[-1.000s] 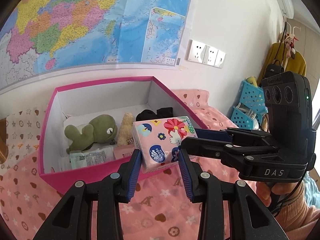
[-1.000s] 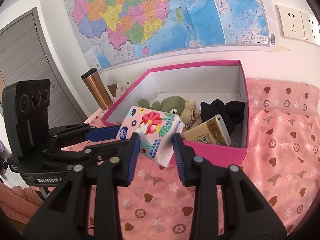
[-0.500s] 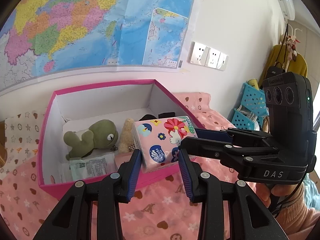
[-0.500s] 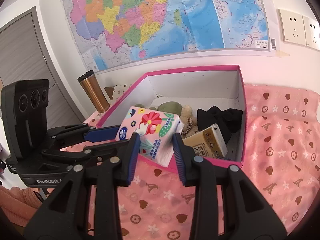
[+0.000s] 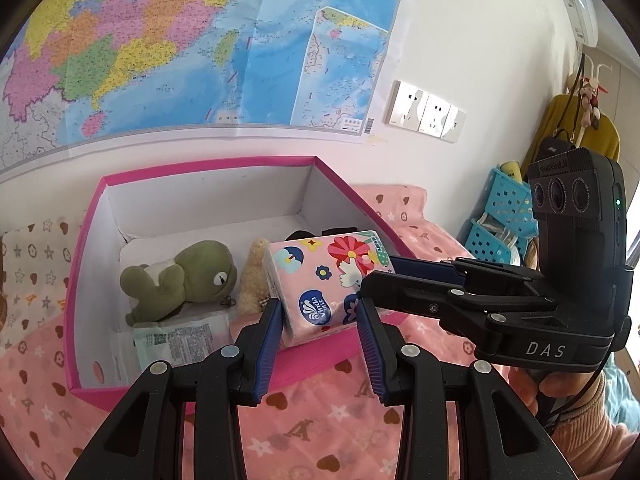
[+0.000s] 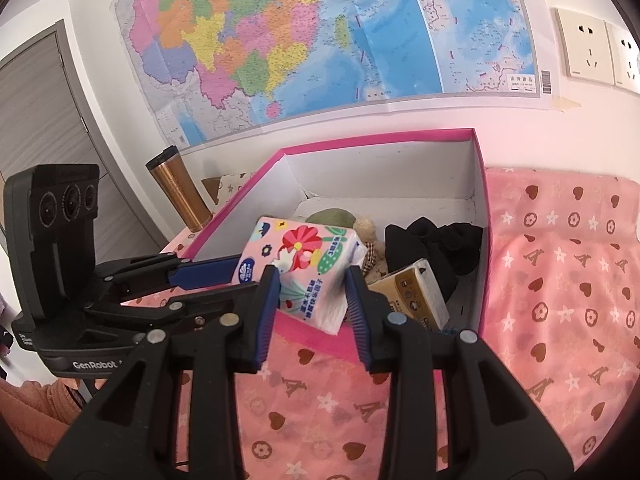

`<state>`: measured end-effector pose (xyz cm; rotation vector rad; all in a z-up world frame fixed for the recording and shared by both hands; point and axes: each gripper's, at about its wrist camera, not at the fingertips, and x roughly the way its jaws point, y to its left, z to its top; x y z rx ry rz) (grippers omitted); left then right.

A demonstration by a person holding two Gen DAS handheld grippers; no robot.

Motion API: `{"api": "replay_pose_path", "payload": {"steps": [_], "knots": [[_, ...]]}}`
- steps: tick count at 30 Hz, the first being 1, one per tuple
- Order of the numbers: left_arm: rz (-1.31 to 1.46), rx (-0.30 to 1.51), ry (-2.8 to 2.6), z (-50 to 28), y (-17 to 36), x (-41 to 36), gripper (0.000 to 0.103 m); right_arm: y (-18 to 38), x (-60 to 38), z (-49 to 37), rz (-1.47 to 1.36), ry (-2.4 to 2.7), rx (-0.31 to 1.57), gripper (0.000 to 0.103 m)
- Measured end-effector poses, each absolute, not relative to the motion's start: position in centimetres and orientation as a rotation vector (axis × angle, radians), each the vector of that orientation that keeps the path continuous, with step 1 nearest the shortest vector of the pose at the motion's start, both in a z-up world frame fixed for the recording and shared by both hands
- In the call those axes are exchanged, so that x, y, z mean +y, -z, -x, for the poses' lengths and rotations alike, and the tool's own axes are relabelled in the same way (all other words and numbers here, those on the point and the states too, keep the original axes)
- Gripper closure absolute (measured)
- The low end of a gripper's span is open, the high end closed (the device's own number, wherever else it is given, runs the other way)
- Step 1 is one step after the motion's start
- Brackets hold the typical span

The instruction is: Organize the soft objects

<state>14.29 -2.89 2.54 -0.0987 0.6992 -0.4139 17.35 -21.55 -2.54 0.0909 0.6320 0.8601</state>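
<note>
Nearest, the left gripper (image 5: 320, 322) and right gripper (image 6: 310, 288) both clench one pink floral soft tissue pack (image 5: 326, 280), held over the front rim of the open pink cardboard box (image 5: 92, 256). The box sits on a bench under a pink heart-patterned cloth (image 6: 560, 280). Behind, a colourful paper wall map (image 5: 160, 52) and white sockets (image 5: 424, 114).

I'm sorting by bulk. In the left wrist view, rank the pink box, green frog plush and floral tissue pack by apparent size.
1. Pink box, clearly largest.
2 and 3. Floral tissue pack and green frog plush look alike; the pack is nearer the camera, so I won't rank them.
</note>
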Motion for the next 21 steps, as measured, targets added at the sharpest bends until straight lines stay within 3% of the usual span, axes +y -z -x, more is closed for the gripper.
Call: {"api": "replay_pose_path", "payload": {"steps": [21], "knots": [[0.121, 0.738, 0.396, -16.6, -1.2, -2.7, 0.066, 2.9, -20.8, -19.3, -0.076, -0.827, 0.657, 0.066]]}}
